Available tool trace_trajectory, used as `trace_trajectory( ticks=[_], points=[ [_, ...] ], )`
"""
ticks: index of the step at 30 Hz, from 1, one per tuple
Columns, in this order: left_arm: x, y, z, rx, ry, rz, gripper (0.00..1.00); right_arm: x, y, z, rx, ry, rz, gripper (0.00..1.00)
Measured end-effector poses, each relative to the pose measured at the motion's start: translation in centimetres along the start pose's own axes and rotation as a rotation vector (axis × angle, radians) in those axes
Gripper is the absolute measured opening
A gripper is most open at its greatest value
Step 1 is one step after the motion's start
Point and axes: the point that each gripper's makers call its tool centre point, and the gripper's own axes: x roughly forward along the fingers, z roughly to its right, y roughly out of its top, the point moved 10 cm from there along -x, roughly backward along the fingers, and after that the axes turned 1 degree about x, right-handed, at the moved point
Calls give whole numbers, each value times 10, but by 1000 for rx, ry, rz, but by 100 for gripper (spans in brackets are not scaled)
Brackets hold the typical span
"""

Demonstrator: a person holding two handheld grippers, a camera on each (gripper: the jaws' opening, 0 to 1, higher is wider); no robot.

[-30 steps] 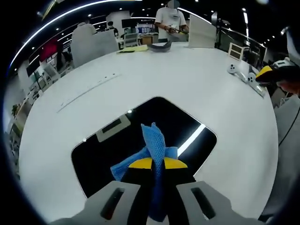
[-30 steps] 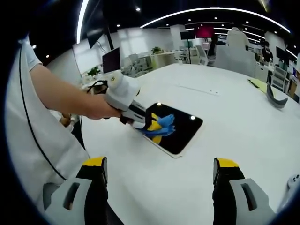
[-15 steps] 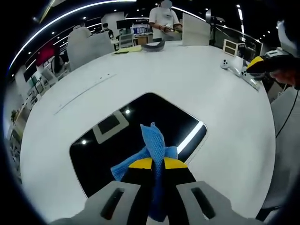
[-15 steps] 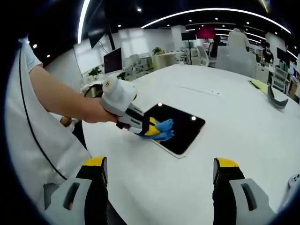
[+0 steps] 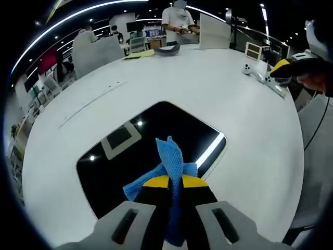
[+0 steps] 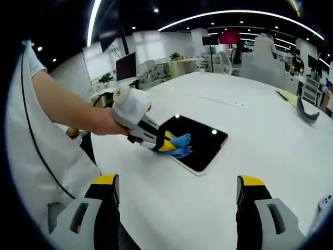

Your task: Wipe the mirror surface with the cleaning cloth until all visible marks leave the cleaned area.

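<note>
I see the dark, glossy rectangular mirror with rounded corners [image 5: 156,151] lying flat on the large round white table [image 5: 208,88], and I take it as my landmark. Its surface looks almost black and throws back ceiling lights: a bright strip near its right edge, two small dots and a pale square panel toward its left half. I cannot make out any marks on it from here. My left gripper [image 5: 174,183], with yellow-tipped black jaws, has its jaws pressed together on the blue textured cleaning cloth [image 5: 169,159], which sticks up from between them in a folded peak and spreads to the left, over the mirror's near portion. In the right gripper view the left gripper [image 6: 165,146] and the cloth [image 6: 179,146] sit at the mirror's [image 6: 200,148] edge nearest the person's bare forearm [image 6: 73,109]. My right gripper [image 6: 177,195] hangs above the bare table on the near side of the mirror, well apart from it, its jaws spread wide with nothing between them. Beyond the mirror, at the table's far edge, a curved grey object [image 5: 169,49] lies.
</note>
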Motion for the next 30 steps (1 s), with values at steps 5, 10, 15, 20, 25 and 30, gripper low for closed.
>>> trace_trajectory(
  ticks=[5,10,15,20,25,30],
  points=[
    [0,0,-1,0,-8,-2,4,0,-3,-1,-10,-1,-23,93],
    [0,1,-1,22,-16,-3,4,1,-3,-1,-7,0,-23,93],
    [0,0,-4,39,-40,-4,4,0,-2,1,-7,-1,-23,93],
    [-1,-1,-10,85,-99,-8,4,1,-1,3,-2,-3,-22,93],
    [-5,-6,-21,31,-165,-15,4,3,-1,2,0,-3,-20,93],
    [-8,-7,-23,55,-175,-36,3,5,-2,2,9,-2,-21,93]
  ],
)
